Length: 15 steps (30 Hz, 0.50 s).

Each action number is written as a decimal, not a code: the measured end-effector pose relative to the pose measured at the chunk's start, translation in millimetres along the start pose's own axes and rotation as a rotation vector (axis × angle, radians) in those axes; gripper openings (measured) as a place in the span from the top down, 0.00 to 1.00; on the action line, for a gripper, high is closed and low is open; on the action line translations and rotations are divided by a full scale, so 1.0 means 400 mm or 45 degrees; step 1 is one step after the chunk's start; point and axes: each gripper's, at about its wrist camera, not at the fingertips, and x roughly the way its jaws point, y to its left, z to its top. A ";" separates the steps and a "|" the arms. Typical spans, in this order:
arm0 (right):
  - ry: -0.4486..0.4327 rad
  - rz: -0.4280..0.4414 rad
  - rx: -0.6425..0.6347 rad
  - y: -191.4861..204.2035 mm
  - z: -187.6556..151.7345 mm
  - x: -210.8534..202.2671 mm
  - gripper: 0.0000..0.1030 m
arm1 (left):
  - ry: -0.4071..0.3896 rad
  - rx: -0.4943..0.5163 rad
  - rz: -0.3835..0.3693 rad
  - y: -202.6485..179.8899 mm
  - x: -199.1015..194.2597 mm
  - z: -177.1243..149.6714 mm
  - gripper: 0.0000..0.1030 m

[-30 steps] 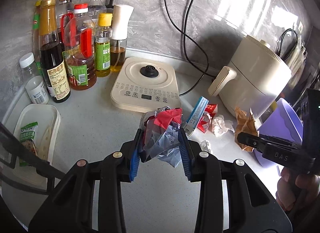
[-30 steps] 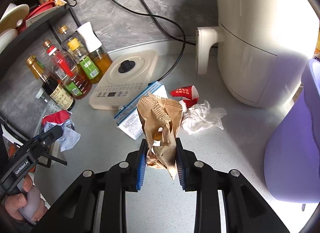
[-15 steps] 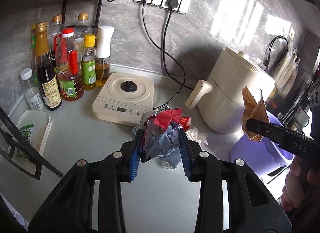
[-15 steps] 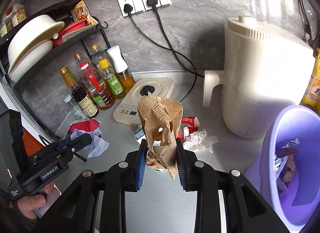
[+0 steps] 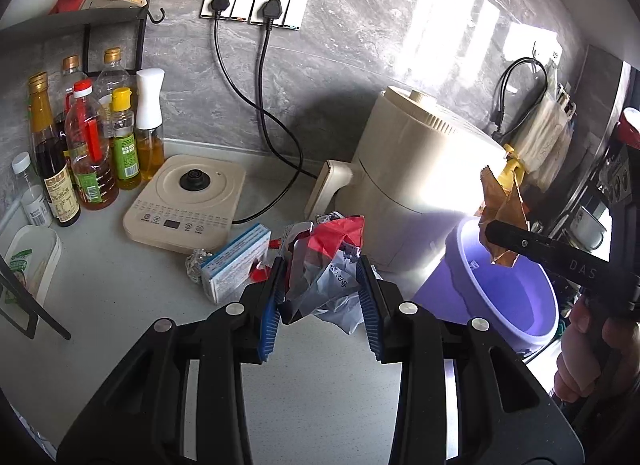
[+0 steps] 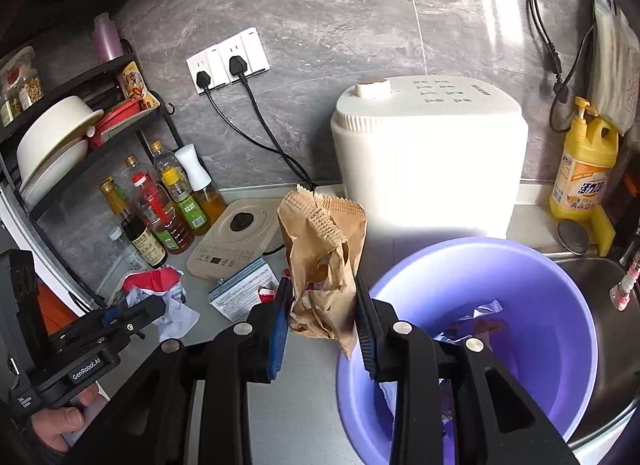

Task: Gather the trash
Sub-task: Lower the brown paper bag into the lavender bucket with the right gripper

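1. The left gripper (image 5: 322, 297) clamps a crumpled red-and-grey plastic wrapper (image 5: 328, 261) above the grey speckled counter (image 5: 312, 385).
2. The right gripper (image 6: 322, 313) clamps a crumpled brown paper bag (image 6: 322, 257) at the left rim of the round purple plastic bin (image 6: 520, 265) (wrappers already inside).
3. A blue-and-white carton (image 5: 234, 265) lies near the counter's middle.

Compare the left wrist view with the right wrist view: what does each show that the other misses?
Only the left wrist view shows the white plastic tray at the counter's left edge.

Only the right wrist view shows the yellow detergent bottle's label, the steel sink and wrappers inside the purple plastic bin.

Both show the left gripper clamping the crumpled red-and-white wrapper, the right gripper clamping the brown paper bag, the blue-and-white carton and the cream air fryer.
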 end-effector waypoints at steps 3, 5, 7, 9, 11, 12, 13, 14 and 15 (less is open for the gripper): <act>-0.006 -0.001 -0.001 -0.038 -0.002 -0.015 0.70 | -0.008 -0.004 -0.005 -0.037 0.006 -0.005 0.65; -0.014 -0.003 0.001 -0.060 -0.004 -0.023 0.70 | -0.014 0.003 -0.008 -0.059 0.011 -0.005 0.65; -0.014 -0.005 0.006 -0.084 -0.007 -0.030 0.70 | -0.022 0.017 -0.003 -0.084 0.015 -0.005 0.65; -0.006 -0.003 0.008 -0.106 -0.011 -0.033 0.69 | -0.031 0.026 -0.006 -0.106 0.018 -0.005 0.65; -0.005 -0.013 0.004 -0.120 -0.019 -0.039 0.62 | -0.041 0.028 -0.014 -0.124 0.018 -0.001 0.65; -0.009 -0.019 0.009 -0.130 -0.023 -0.044 0.52 | -0.048 0.031 -0.017 -0.133 0.017 0.000 0.65; -0.022 -0.027 0.017 -0.139 -0.027 -0.051 0.42 | -0.056 0.032 -0.022 -0.141 0.015 0.001 0.65; -0.038 -0.038 0.022 -0.148 -0.031 -0.059 0.37 | -0.064 0.032 -0.028 -0.148 0.012 0.004 0.65; -0.044 -0.051 0.022 -0.155 -0.034 -0.065 0.31 | -0.073 0.033 -0.034 -0.154 0.009 0.005 0.65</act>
